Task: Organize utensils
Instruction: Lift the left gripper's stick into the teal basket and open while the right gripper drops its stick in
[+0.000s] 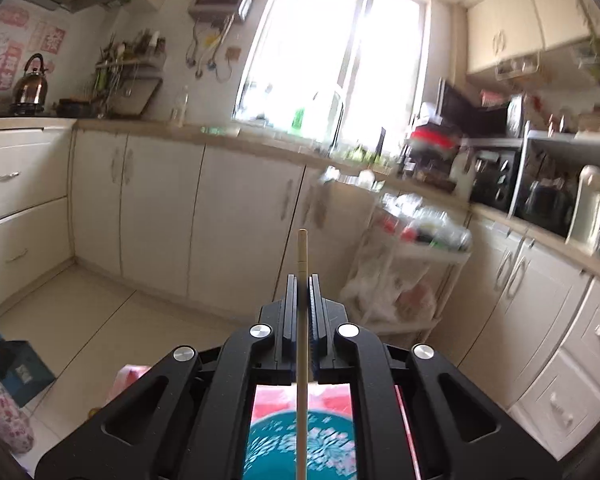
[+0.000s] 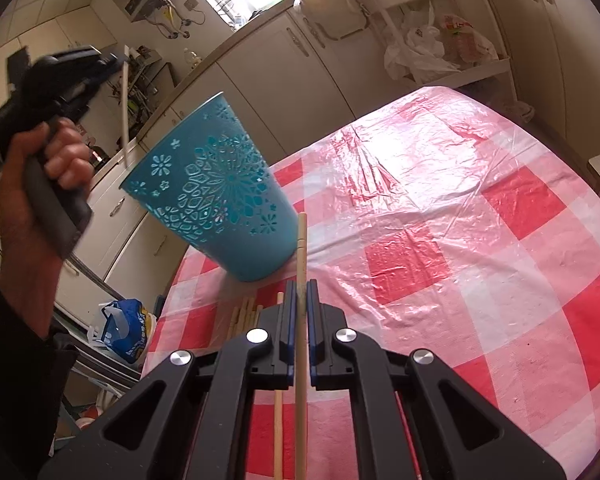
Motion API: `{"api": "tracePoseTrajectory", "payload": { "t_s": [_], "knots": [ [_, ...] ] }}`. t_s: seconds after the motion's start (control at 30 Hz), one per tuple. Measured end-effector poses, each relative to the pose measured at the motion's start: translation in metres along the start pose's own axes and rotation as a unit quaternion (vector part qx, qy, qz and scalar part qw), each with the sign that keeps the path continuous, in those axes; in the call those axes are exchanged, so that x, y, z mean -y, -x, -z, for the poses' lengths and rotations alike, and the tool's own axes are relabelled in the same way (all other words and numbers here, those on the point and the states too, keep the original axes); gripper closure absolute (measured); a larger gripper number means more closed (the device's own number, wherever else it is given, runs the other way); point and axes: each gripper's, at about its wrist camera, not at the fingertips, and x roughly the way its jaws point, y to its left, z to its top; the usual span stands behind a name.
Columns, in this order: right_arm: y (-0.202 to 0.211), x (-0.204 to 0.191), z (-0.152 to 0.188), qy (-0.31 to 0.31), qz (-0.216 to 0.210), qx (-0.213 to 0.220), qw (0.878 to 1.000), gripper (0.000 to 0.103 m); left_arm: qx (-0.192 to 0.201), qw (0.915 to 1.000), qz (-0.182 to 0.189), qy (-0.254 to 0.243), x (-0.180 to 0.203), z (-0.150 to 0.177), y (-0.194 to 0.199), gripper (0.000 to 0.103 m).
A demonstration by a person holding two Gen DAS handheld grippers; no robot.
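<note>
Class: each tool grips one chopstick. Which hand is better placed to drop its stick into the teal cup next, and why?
Left. The left tool holds its chopstick raised above the teal cup; the right tool sits low beside the cup's base.

We see a glossy, crinkled plastic sheet over the red-and-white checked tablecloth [image 2: 460, 216], and a smooth teal plastic cup [image 2: 216, 188] with cut-out patterning. The chopsticks [image 2: 301, 248] look like pale matt wood, and our grippers [image 2: 299, 292] are matt black plastic with shiny metal bolts.

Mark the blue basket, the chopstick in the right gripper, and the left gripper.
blue basket [image 2: 216, 196]: right wrist view, patterned side wall.
chopstick [image 2: 302, 248]: right wrist view, shaft beyond the fingers.
left gripper [image 2: 118, 58]: right wrist view, fingertips.
</note>
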Motion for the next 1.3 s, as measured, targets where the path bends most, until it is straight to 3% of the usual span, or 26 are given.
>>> {"api": "tracePoseTrajectory", "payload": {
  "t_s": [0.27, 0.47, 0.67, 0.73, 0.83, 1.03, 1.3],
  "knots": [
    [0.001, -0.001, 0.000, 0.003, 0.003, 0.003, 1.000, 0.097, -0.066, 0.9968, -0.028, -0.035, -0.007, 0.042, -0.011, 0.098],
    [0.004, -0.003, -0.002, 0.007, 0.002, 0.015, 1.000, 0.097, -0.121, 0.9897, -0.036, -0.067, -0.015, 0.069, -0.008, 0.095],
    [0.017, -0.013, -0.011, 0.015, -0.013, 0.042, 0.999, 0.097, -0.133, 0.9868, -0.052, -0.076, -0.030, 0.078, 0.020, 0.062],
    [0.026, -0.022, -0.018, 0.021, -0.023, 0.061, 0.998, 0.097, -0.128, 0.9880, -0.052, -0.070, -0.039, 0.078, 0.037, 0.059],
    [0.038, -0.042, -0.038, 0.031, -0.045, 0.096, 0.994, 0.097, -0.120, 0.9904, -0.050, -0.046, -0.055, 0.080, 0.065, 0.051],
    [0.037, -0.105, -0.106, 0.076, -0.083, 0.173, 0.978, 0.097, -0.117, 0.9922, -0.043, -0.001, -0.081, 0.093, 0.111, 0.049],
    [-0.010, -0.162, -0.175, 0.112, -0.059, 0.244, 0.961, 0.097, -0.122, 0.9917, -0.029, 0.026, -0.097, 0.108, 0.136, 0.048]
  ]
}}
